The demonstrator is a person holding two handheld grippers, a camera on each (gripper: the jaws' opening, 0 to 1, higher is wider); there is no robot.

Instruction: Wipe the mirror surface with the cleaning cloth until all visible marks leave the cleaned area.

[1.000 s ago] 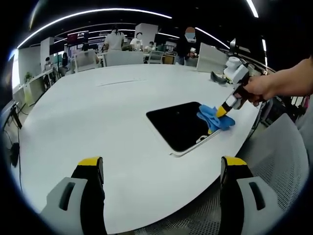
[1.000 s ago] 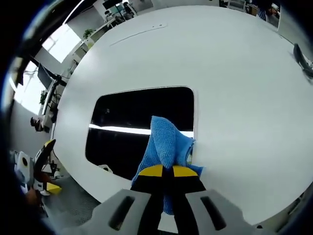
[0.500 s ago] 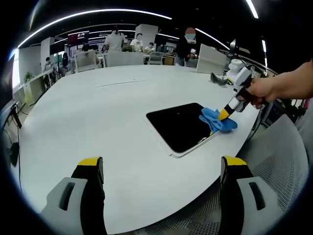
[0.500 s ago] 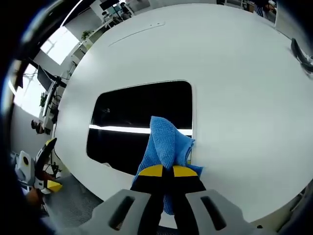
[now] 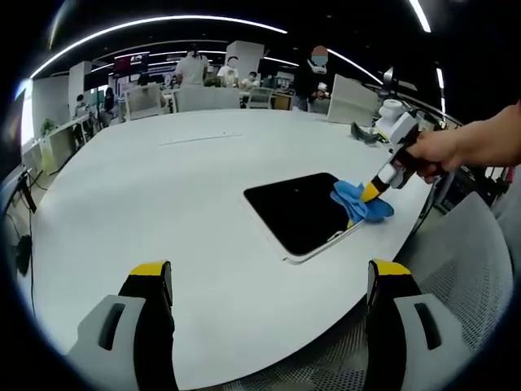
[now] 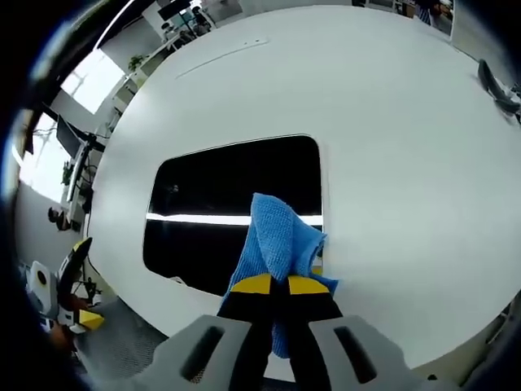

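A dark rectangular mirror (image 5: 297, 208) (image 6: 236, 199) with a pale frame lies flat on the white table (image 5: 163, 204) (image 6: 391, 122). A blue cleaning cloth (image 5: 358, 202) (image 6: 281, 244) rests on the mirror's edge, partly over the frame. My right gripper (image 6: 273, 285) is shut on the cloth and presses it down; in the left gripper view this gripper (image 5: 372, 189) comes in from the right, held by a hand. My left gripper (image 5: 269, 281) hovers open well short of the mirror, near the table's edge, with nothing between its fingers.
A dark object (image 5: 362, 130) (image 6: 496, 85) lies on the table beyond the mirror. Several people and chairs stand at the far side of the room. A grey mesh chair (image 5: 472, 269) sits by the table's near edge.
The cloth and right gripper slid slightly outward over the mirror's edge and came back a little. The left gripper has stayed still.
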